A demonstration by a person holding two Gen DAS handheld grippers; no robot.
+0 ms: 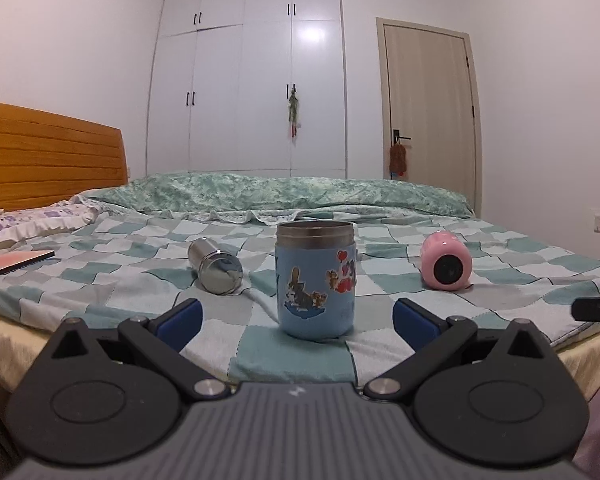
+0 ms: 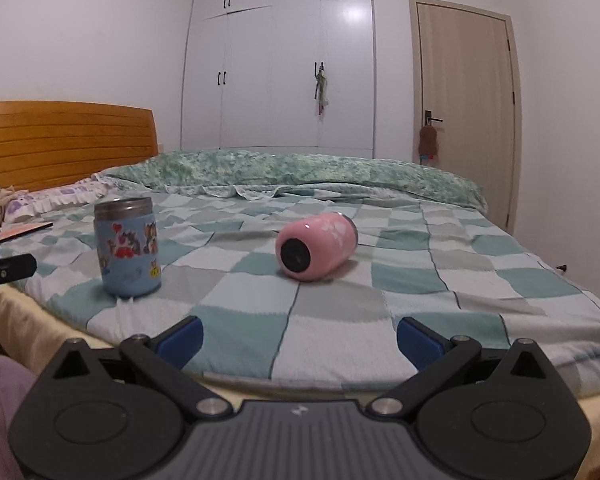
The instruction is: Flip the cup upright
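Note:
A blue cup (image 1: 315, 280) with cartoon stickers stands upright on the checked bedspread, straight ahead of my left gripper (image 1: 298, 318), which is open and empty just short of it. The blue cup also shows in the right wrist view (image 2: 128, 247) at the left. A pink cup (image 2: 317, 246) lies on its side, its dark base toward me, ahead of my right gripper (image 2: 299, 342), which is open and empty near the bed's front edge. The pink cup shows in the left wrist view (image 1: 446, 261) at the right. A steel cup (image 1: 216, 265) lies on its side left of the blue cup.
A green quilt (image 1: 300, 196) lies along the far side of the bed. A wooden headboard (image 1: 48, 152) and pillow are at the left. A flat pink-topped board (image 1: 16, 262) rests at the left edge. A white wardrobe and door stand behind.

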